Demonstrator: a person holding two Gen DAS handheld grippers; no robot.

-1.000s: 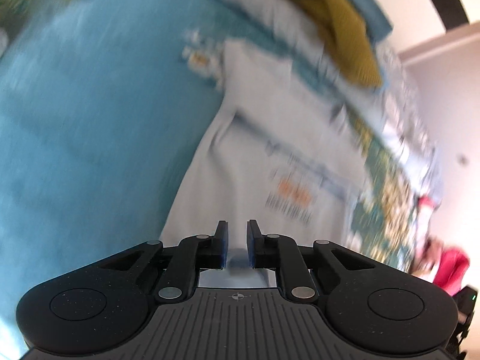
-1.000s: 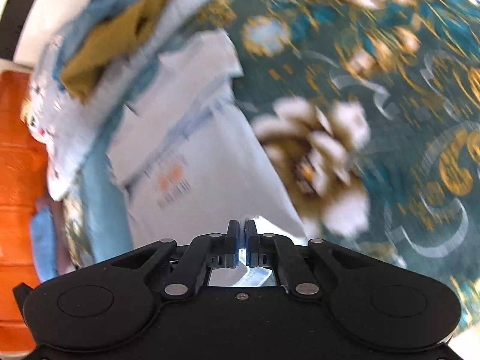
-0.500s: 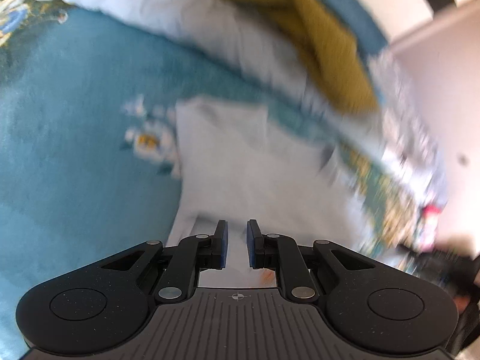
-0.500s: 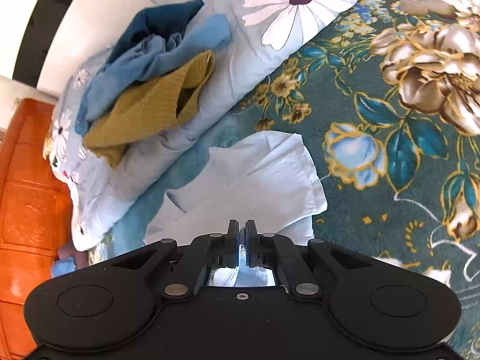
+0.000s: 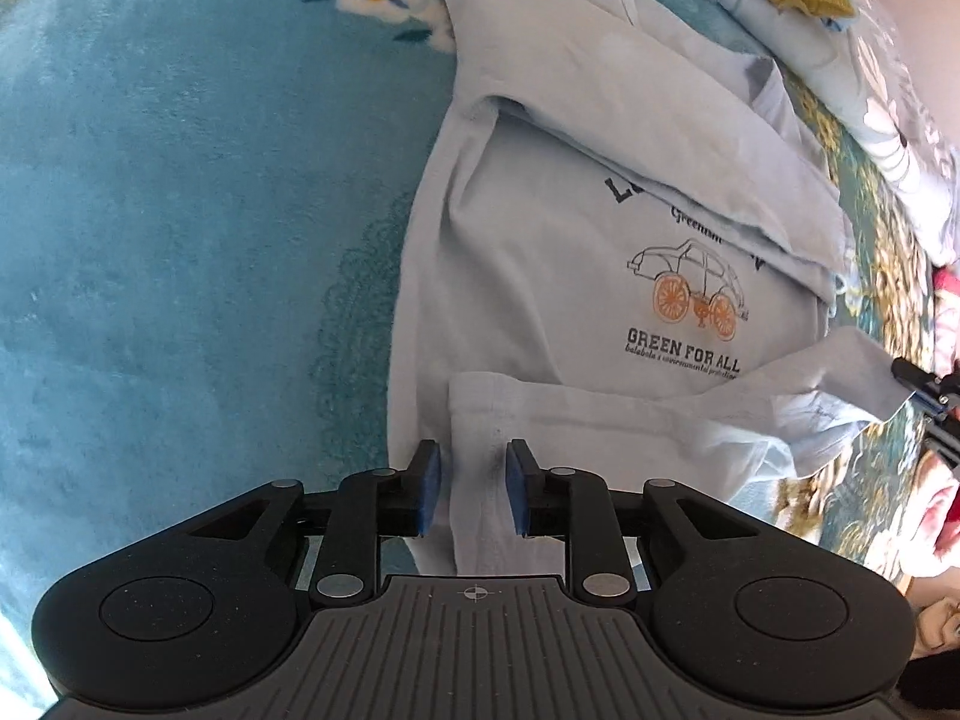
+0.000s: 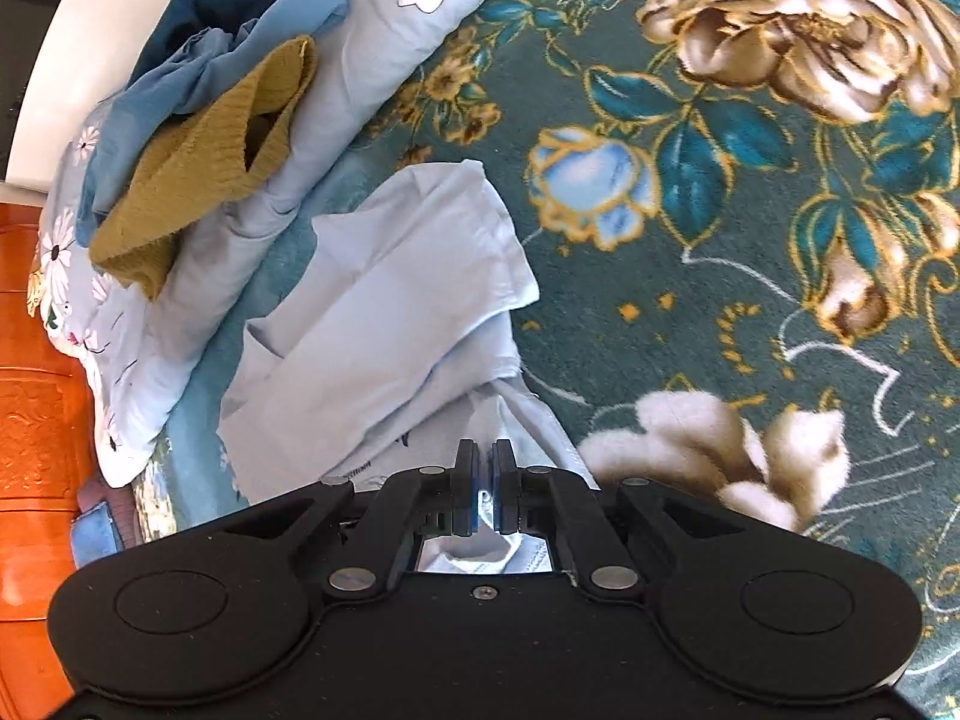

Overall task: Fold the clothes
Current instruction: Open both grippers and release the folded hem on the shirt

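Note:
A pale blue T-shirt with an orange-wheeled car print and "GREEN FOR ALL" lies on the teal bedspread. Its top part is folded down and its bottom hem is folded up over the body. My left gripper is open, its blue pads either side of the folded hem corner. My right gripper is shut on the shirt's other hem corner; the shirt spreads ahead of it. The right gripper's tip also shows in the left wrist view.
A flowered pillow lies beyond the shirt with a mustard knit and blue garments piled on it. An orange wooden headboard stands at the left. The bedspread's floral part lies to the right.
Both grippers carried the shirt's bottom hem up over its body. The left gripper's pads have since spread apart and let the hem corner go; the right stays shut on cloth.

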